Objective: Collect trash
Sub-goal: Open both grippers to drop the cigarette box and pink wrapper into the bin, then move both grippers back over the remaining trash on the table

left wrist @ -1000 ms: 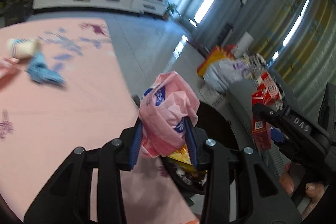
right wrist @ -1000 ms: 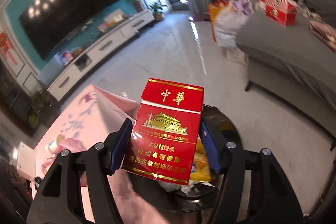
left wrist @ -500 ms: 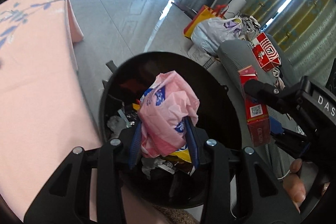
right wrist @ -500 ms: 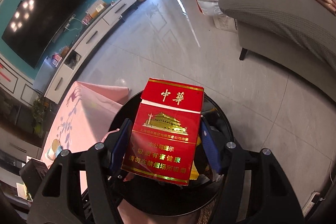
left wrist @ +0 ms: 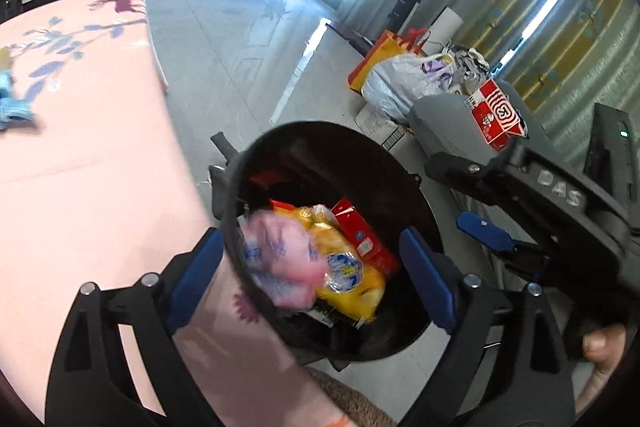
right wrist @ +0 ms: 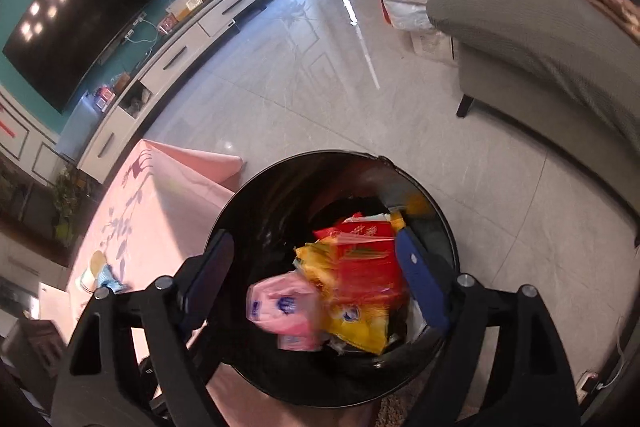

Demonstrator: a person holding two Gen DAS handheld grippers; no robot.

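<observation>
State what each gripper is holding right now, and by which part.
Nothing. Both the left gripper and right gripper are opening; the pink packet and red cigarette pack lie loose in the black bin.

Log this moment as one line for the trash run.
left gripper: jaws opening, nothing held | right gripper: jaws opening, nothing held | pink packet and red carton: inside black bin

Left gripper (left wrist: 312, 267) at lower centre of its frame, jaws opening, nothing between the pads; right gripper (right wrist: 316, 279) likewise, tilted downward, opening.
</observation>
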